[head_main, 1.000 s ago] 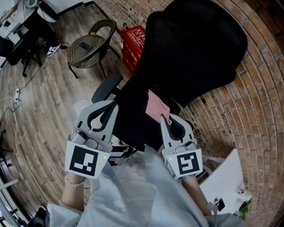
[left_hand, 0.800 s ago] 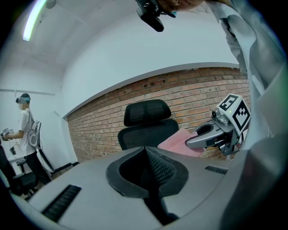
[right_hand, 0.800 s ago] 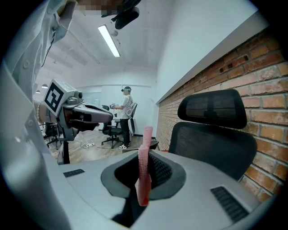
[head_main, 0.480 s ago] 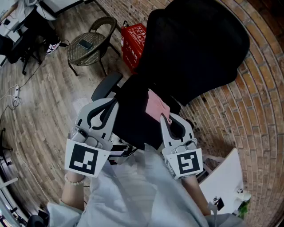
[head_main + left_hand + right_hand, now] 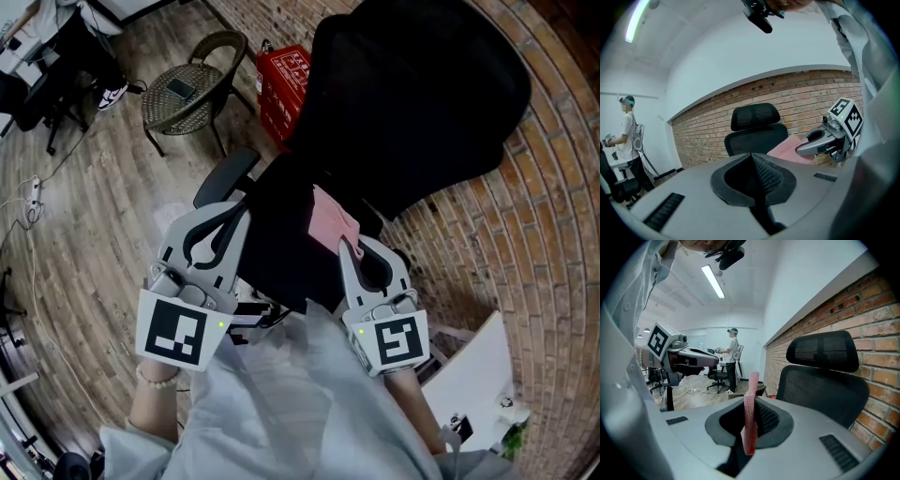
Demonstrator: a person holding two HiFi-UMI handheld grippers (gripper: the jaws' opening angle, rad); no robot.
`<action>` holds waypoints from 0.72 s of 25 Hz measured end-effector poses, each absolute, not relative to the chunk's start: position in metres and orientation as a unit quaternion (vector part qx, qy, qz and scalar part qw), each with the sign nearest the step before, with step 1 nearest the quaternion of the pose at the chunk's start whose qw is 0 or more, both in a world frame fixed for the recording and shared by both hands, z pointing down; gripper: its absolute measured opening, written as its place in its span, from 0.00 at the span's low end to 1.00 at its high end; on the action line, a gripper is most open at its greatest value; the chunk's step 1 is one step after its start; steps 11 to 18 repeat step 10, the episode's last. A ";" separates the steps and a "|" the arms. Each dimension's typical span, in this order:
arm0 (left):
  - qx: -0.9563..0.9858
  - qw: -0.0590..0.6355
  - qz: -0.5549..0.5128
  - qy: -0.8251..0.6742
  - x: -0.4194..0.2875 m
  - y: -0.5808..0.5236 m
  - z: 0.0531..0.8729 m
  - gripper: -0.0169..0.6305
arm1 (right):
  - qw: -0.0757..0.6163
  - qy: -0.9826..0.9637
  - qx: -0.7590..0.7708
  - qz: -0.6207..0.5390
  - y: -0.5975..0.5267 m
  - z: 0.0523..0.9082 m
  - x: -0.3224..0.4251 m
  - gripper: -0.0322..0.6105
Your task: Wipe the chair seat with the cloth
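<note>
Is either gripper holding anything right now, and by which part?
The right gripper is shut on the pink cloth, pinching its near edge; the rest reaches forward over the chair seat. The left gripper is shut and empty.

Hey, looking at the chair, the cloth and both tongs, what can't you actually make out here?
- Whether the pink cloth touches the chair seat: in the head view the seat is one dark mass, and the right gripper view shows the cloth edge-on in the shut right tongs.
- Chair base: head view, hidden under the seat and the person's clothing.
- Flat thing on the wicker chair: head view, too small.
- Print on the red box: too small.
</note>
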State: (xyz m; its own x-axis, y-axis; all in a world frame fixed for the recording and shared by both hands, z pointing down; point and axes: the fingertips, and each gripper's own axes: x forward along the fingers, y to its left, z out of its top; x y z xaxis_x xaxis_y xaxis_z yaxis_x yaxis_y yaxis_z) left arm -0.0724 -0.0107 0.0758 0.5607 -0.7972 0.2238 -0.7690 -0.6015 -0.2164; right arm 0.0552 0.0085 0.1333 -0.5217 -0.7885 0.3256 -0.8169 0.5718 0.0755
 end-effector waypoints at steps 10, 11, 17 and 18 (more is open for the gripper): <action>-0.880 0.041 -0.148 0.449 -0.074 -0.014 0.078 0.05 | 0.169 -0.872 0.458 0.044 0.006 0.137 0.054 0.13; -0.880 0.041 -0.148 0.449 -0.074 -0.014 0.078 0.05 | 0.169 -0.872 0.458 0.044 0.006 0.137 0.054 0.13; -0.880 0.041 -0.148 0.449 -0.074 -0.014 0.078 0.05 | 0.169 -0.872 0.458 0.044 0.006 0.137 0.054 0.13; -0.880 0.041 -0.148 0.449 -0.074 -0.014 0.078 0.05 | 0.169 -0.872 0.458 0.044 0.006 0.137 0.054 0.13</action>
